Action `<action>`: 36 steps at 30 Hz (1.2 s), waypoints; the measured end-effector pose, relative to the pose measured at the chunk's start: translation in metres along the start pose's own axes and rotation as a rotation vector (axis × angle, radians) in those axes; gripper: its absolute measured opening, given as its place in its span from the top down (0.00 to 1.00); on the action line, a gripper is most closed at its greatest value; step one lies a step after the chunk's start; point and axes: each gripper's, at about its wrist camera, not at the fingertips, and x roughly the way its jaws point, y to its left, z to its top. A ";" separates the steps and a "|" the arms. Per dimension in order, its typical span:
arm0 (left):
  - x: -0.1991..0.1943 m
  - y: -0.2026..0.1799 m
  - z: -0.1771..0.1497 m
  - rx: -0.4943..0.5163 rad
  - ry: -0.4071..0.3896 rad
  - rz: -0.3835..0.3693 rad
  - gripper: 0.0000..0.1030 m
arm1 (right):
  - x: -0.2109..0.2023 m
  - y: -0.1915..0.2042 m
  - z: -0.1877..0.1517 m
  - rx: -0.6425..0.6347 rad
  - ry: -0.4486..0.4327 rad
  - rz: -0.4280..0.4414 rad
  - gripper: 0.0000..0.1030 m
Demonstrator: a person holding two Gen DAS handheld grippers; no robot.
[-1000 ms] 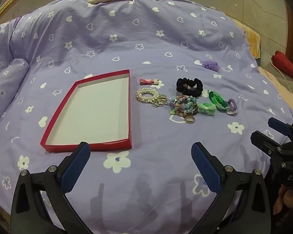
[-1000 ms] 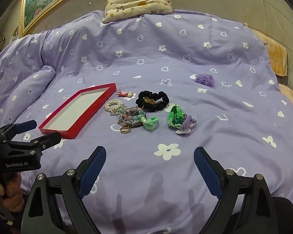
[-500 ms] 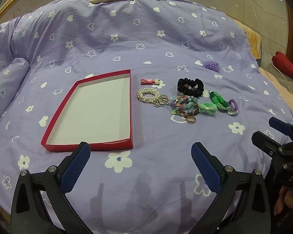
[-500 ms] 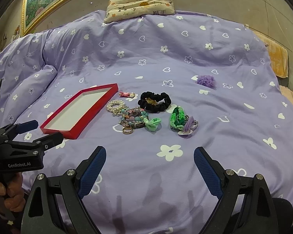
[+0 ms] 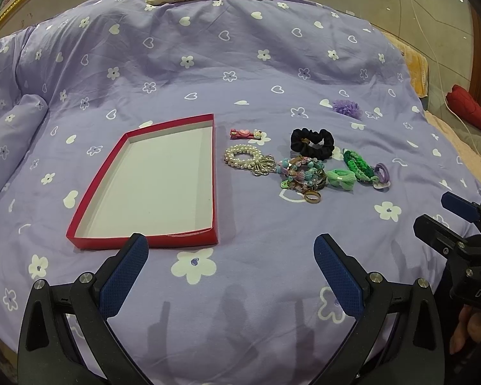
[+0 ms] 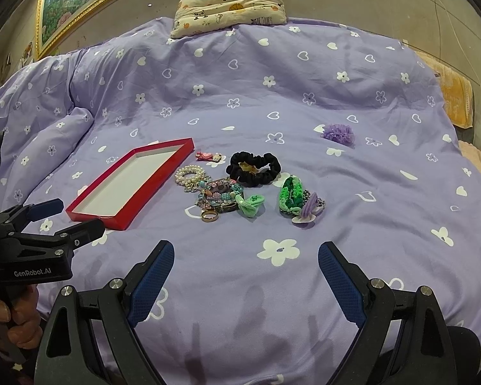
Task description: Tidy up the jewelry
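Both the left gripper point(image 5: 231, 250) and right gripper point(image 6: 245, 256) hover spread wide, holding nothing. The jewelry pile point(image 5: 304, 173) lies on the bedspread point(image 5: 240, 64) beside the red tray point(image 5: 144, 242); pieces look light, slippery, best pinched across a band

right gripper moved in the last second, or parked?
Yes, slightly. In the left wrist view the right gripper sits a bit lower against the white flower print than a second ago, drifting toward the near edge of the bedspread.
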 end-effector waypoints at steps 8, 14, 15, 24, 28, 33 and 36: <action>0.001 -0.001 0.000 -0.001 0.001 -0.002 0.00 | -0.001 0.000 0.000 -0.001 0.000 0.002 0.10; 0.000 -0.001 0.000 -0.002 0.001 -0.002 0.00 | -0.001 0.002 0.002 -0.003 -0.001 0.006 0.10; 0.000 -0.001 0.000 -0.002 0.000 -0.002 0.00 | -0.001 0.001 0.002 -0.002 -0.001 0.005 0.10; 0.001 -0.002 0.002 -0.002 0.004 -0.008 0.00 | -0.002 0.002 0.004 0.001 -0.005 0.010 0.10; 0.004 -0.006 0.004 0.003 0.011 -0.019 0.00 | -0.002 0.001 0.005 0.004 -0.005 0.013 0.10; 0.012 -0.004 0.009 -0.007 0.026 -0.046 0.00 | 0.000 -0.001 0.005 0.012 -0.001 0.016 0.10; 0.015 -0.004 0.012 -0.005 0.029 -0.049 0.00 | 0.002 -0.006 0.005 0.023 0.008 0.019 0.10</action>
